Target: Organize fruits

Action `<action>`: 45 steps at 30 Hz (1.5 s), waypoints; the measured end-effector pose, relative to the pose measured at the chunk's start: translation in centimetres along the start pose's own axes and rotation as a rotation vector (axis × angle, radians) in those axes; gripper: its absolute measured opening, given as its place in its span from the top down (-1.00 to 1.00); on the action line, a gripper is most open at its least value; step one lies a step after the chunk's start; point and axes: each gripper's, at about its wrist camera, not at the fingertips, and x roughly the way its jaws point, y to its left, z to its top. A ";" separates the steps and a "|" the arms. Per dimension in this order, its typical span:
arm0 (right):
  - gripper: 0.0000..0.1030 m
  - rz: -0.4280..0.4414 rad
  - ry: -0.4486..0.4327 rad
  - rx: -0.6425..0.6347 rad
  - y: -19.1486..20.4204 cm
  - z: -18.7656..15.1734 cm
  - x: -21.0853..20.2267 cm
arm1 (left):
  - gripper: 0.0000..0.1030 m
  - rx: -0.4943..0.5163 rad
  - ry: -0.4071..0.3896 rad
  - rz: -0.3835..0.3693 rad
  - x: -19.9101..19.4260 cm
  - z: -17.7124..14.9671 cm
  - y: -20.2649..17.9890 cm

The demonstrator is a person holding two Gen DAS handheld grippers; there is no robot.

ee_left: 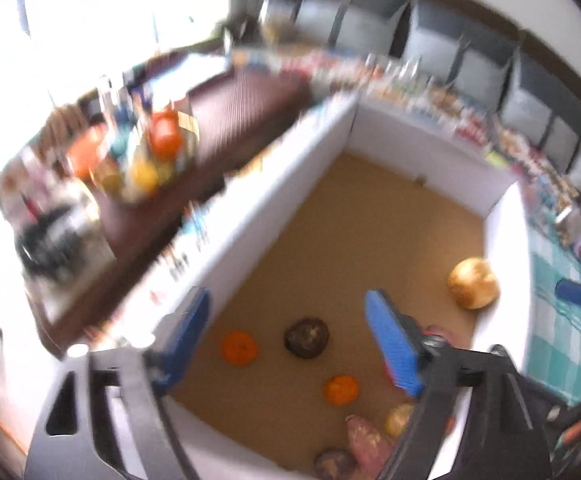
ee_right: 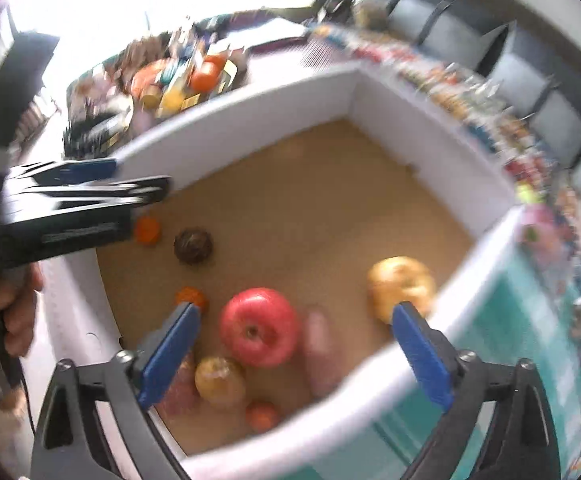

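A white-walled box [ee_right: 250, 136] with a brown cardboard floor holds several fruits. In the right wrist view a red apple [ee_right: 259, 326] lies on that floor below my right gripper [ee_right: 296, 312], which is open, its blue fingers wide of the apple. Around it lie a yellow fruit [ee_right: 400, 286], a smaller yellow one [ee_right: 220, 380], small oranges [ee_right: 262, 414] and a dark round fruit [ee_right: 193, 245]. My left gripper [ee_left: 286, 298] hangs open over the box above the dark fruit [ee_left: 306, 337], between two oranges [ee_left: 239, 348], with nothing in it. It also shows at the box's left wall [ee_right: 90, 184], held by a hand [ee_right: 14, 308].
A dark table [ee_left: 230, 112] beyond the box carries a blurred clutter of bottles and jars [ee_left: 162, 140]. Packaged goods [ee_left: 470, 120] line the box's far side, with grey chairs [ee_left: 482, 68] behind. A teal checked cloth [ee_left: 562, 340] lies to the box's right.
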 end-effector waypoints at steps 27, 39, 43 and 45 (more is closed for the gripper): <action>-1.00 -0.021 -0.044 0.264 3.6 -6.6 -8.3 | -0.89 -0.020 -0.008 0.103 -9.8 -10.3 -1.8; -1.00 -0.031 -0.017 0.191 5.6 -4.9 -8.4 | -0.93 -0.041 0.017 0.100 -10.1 -9.3 -0.9; -1.00 -0.039 -0.009 0.176 6.1 -4.5 -8.6 | -0.93 -0.035 0.024 0.118 -10.2 -9.1 -0.9; -1.00 -0.046 -0.010 0.168 6.5 -4.3 -8.7 | -0.93 -0.038 0.022 0.123 -10.2 -9.1 -0.8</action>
